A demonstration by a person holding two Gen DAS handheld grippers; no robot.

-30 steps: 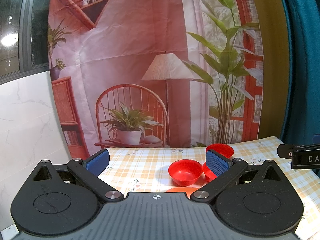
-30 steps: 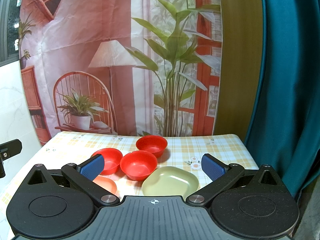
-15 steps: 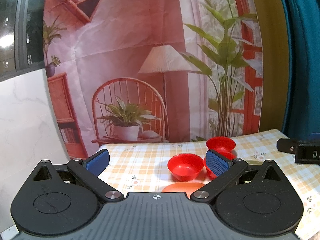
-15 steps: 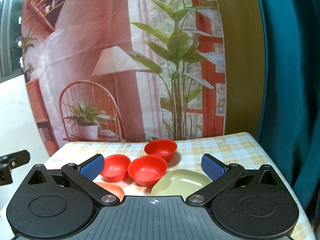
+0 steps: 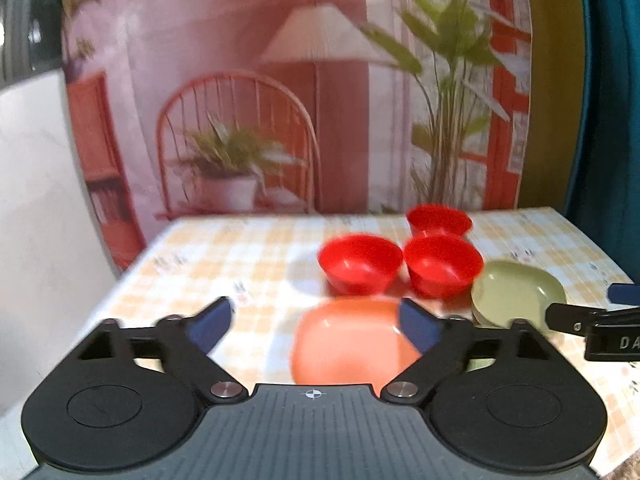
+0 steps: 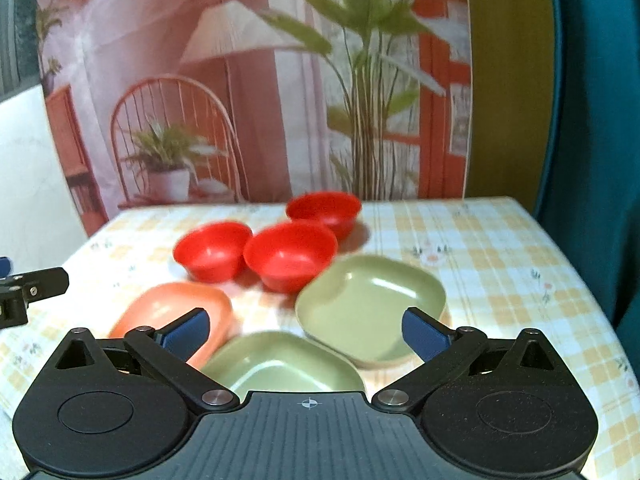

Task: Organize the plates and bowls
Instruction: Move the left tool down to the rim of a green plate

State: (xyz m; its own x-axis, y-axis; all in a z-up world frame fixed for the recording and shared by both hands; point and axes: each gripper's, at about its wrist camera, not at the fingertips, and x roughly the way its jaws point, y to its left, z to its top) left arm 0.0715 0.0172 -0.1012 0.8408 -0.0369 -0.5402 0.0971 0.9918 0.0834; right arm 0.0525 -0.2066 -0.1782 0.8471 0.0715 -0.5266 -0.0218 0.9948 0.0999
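Left gripper (image 5: 316, 320): fingers spread wide, holding nothing, above the checked tablecloth (image 5: 248, 256). Orange plate (image 5: 352, 344) lies directly ahead between its fingers. Three red bowls (image 5: 360, 264) cluster just beyond that plate.

Right gripper (image 6: 306, 330): fingers spread wide, holding nothing. Near green plate (image 6: 280, 360) sits just ahead between the fingers; far green plate (image 6: 372, 304) beyond it, toward the right finger, the two appearing to touch. Both views blurred.

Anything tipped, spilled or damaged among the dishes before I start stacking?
Nothing stands out. Three red bowls sit upright and empty; the orange plate and both green plates lie flat on the tablecloth. Blur hides fine damage.
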